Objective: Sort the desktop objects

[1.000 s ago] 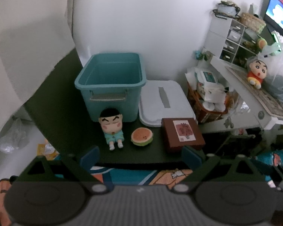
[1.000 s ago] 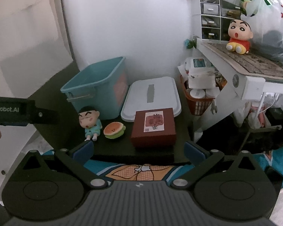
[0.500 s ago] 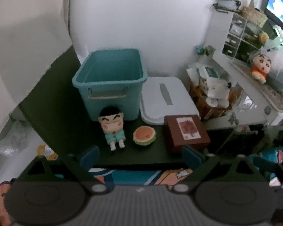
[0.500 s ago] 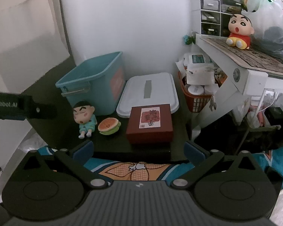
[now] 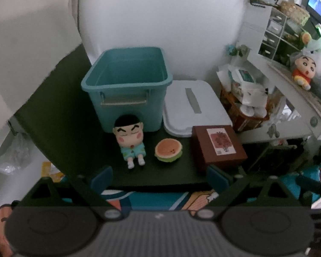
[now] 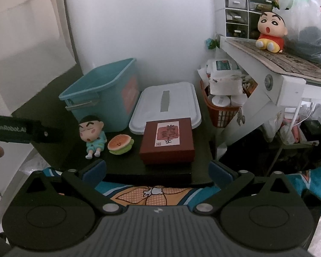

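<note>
On a small dark table (image 5: 53, 132) (image 6: 126, 167) sit a cartoon boy figure in light blue (image 5: 130, 139) (image 6: 93, 136), a small burger toy (image 5: 168, 150) (image 6: 119, 144) and a brown box with a label (image 5: 219, 147) (image 6: 168, 140). Behind them stand an empty teal bin (image 5: 126, 85) (image 6: 102, 94) and its white lid (image 5: 194, 107) (image 6: 167, 105), lying flat. My left gripper (image 5: 159, 176) is open, short of the table's front edge. My right gripper (image 6: 158, 170) is open too, just before the brown box. Neither holds anything.
A red basket of tissue rolls (image 6: 223, 98) stands right of the table. A white desk (image 6: 274, 75) carries a red-shirted doll (image 6: 270, 33), small drawers (image 6: 235, 6) and a plastic bag (image 6: 310, 21). The left gripper's body (image 6: 21, 131) and a hand show at the right view's left edge. A patterned rug (image 6: 152, 194) lies below.
Both grippers have drifted slightly nearer the table; the objects look a little larger. Nothing on the table has moved, and both grippers stay open.
</note>
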